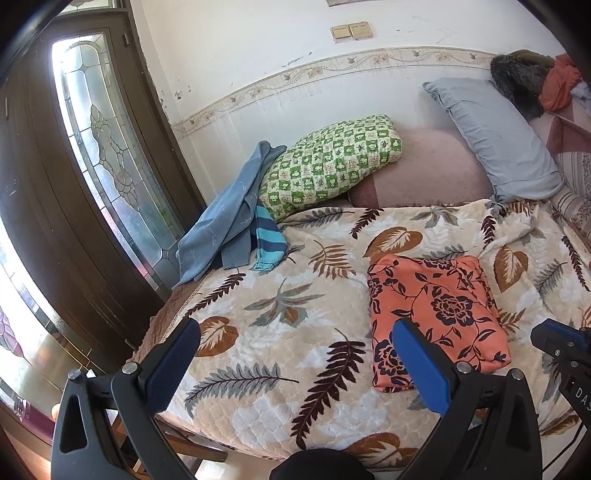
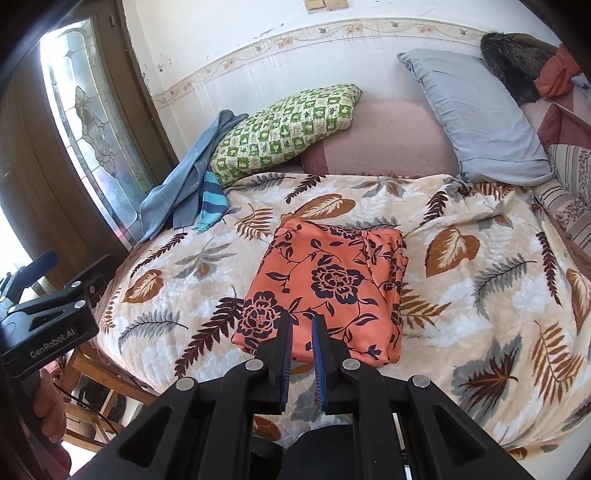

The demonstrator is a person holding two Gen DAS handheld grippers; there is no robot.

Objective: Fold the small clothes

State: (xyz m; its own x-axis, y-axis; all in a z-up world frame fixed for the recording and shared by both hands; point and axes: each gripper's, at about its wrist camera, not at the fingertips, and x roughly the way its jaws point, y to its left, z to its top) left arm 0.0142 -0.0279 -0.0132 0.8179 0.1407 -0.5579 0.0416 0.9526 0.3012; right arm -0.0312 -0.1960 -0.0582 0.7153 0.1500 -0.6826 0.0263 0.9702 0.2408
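One folded orange cloth (image 2: 325,284) with dark flowers lies flat in the middle of the leaf blanket (image 2: 480,295) on the bed. The right gripper (image 2: 301,323) is above its near edge, the two jaws nearly together with only a thin gap and nothing between them. The left gripper (image 1: 295,332) is to the left of the cloth, its jaws wide apart and empty, over bare blanket. Behind the cloth there are two pillows, one green checked (image 2: 284,133) and one grey (image 2: 476,118), and a pile of blue clothes (image 2: 184,184) at the left edge near the door (image 2: 77,122). Only the right view shows a hand (image 2: 48,402) holding the left gripper; only the left view shows two wall switches (image 1: 351,31) completely.
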